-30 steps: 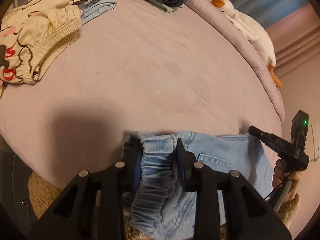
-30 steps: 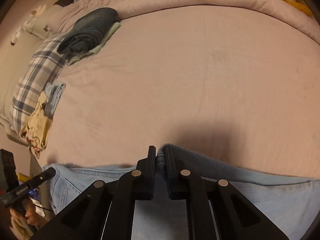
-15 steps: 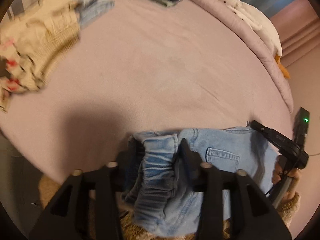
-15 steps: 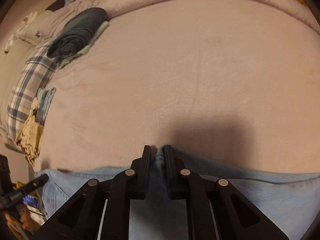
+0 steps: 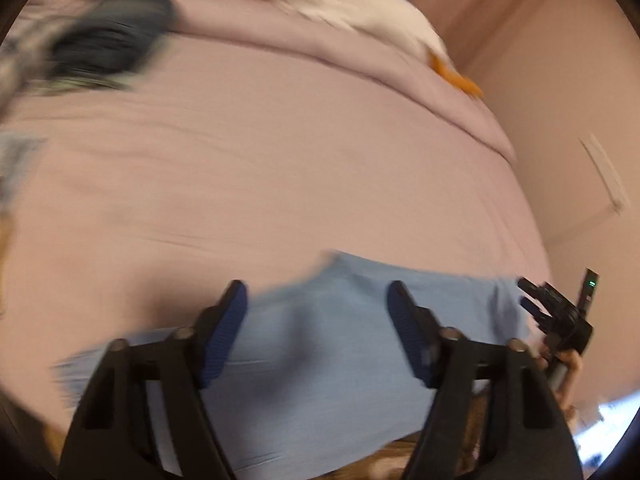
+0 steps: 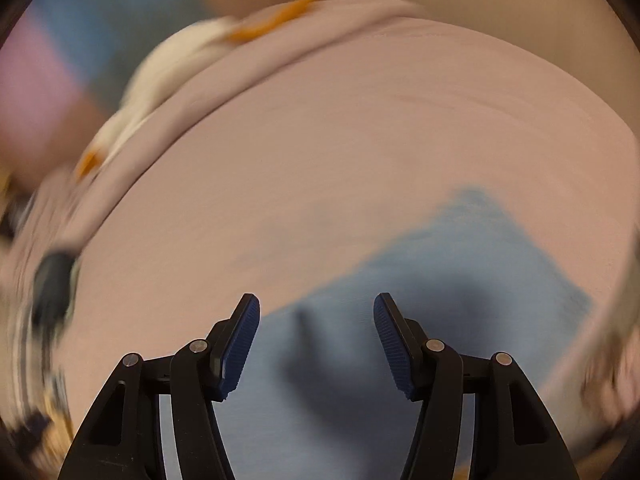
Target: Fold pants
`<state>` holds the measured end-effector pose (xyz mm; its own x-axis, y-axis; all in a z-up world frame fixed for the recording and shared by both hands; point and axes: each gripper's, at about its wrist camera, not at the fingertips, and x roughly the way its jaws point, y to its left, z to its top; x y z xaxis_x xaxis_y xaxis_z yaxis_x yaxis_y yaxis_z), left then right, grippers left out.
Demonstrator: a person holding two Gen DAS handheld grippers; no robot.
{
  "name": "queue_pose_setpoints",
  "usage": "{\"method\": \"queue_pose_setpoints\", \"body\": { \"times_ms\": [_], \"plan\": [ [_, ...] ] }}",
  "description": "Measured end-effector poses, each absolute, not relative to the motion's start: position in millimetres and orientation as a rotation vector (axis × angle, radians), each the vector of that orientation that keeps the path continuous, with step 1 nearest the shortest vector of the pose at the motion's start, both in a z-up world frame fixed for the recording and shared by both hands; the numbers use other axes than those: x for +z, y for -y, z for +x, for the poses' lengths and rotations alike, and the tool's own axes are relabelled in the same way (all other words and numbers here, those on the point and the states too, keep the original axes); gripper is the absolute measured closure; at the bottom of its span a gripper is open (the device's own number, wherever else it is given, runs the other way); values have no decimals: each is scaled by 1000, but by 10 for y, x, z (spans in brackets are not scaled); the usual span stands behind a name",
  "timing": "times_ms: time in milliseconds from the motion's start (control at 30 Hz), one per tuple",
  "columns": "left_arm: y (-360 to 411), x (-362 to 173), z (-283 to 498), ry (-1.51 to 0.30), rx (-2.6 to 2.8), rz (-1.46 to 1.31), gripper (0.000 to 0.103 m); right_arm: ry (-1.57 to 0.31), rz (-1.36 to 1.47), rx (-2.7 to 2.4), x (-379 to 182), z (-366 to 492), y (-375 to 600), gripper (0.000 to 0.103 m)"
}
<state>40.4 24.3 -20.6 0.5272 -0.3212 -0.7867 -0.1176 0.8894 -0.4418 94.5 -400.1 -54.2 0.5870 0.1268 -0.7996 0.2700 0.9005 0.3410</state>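
1. Your left hand-held gripper [image 5: 316,312] is spread wide, blue pads [image 5: 224,332] apart with nothing between them, hovering over the light blue denim pants [image 5: 340,340].
2. Your right hand-held gripper [image 6: 316,320] is spread wide as well, its ribbed blue pads [image 6: 240,340] clear of the cloth below.
3. The pants lie flat on the pink bed [image 5: 280,160] along its near edge, a pale blue slab stretching left to right in the left wrist view.
4. From the right wrist view the pants [image 6: 440,300] run off to the right, one corner pointing up the bed [image 6: 320,140], with the gripper's shadow dark across the denim.
5. In the left wrist view, your right gripper [image 5: 560,312] shows at the pants' far right end, a green light glowing on it.
6. A white stuffed goose [image 5: 360,8] with orange beak and feet lies along the bed's far edge.
7. A dark folded garment [image 5: 108,48] sits at the far left, blurred.
8. Both views are smeared with motion, so fine detail is hard to read.
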Motion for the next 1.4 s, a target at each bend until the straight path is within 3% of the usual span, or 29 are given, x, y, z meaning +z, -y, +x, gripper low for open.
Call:
{"method": "queue_pose_setpoints", "body": {
  "times_ms": [33, 100, 267, 300, 433, 500, 633, 700, 767, 833, 1400],
  "plan": [
    [-102, -303, 544, -1053, -161, -492, 54, -938, 485, -121, -564, 898, 4171, 43],
    [142, -536, 772, -1128, -199, -500, 74, -933, 512, -156, -618, 840, 4435, 43],
    [377, -1066, 1097, -1273, -144, -503, 84, -954, 531, -192, -792, 893, 4771, 43],
    [356, -1108, 1129, -1273, -116, -515, 90, -956, 532, -190, -813, 926, 4755, 43],
    [232, -1122, 1185, -1263, -69, -613, 92, -952, 494, -190, -852, 1127, 4850, 43],
    [221, -1105, 1180, -1227, -27, -600, 101, -965, 458, -204, -852, 1214, 4899, 43],
    [286, -1141, 1158, -1182, 4, -581, 100, -979, 416, -178, -921, 1365, 4920, 44],
    [348, -1180, 1154, -1173, 18, -586, 100, -978, 391, -172, -941, 1392, 4911, 58],
    [328, -1189, 1164, -1172, 29, -595, 100, -972, 409, -153, -921, 1394, 4920, 79],
    [299, -1188, 1155, -1171, 37, -604, 100, -951, 409, -161, -842, 1380, 4941, 89],
    [350, -1176, 1162, -1145, 77, -548, 99, -986, 425, -174, -983, 1420, 5005, 92]
  ]
}}
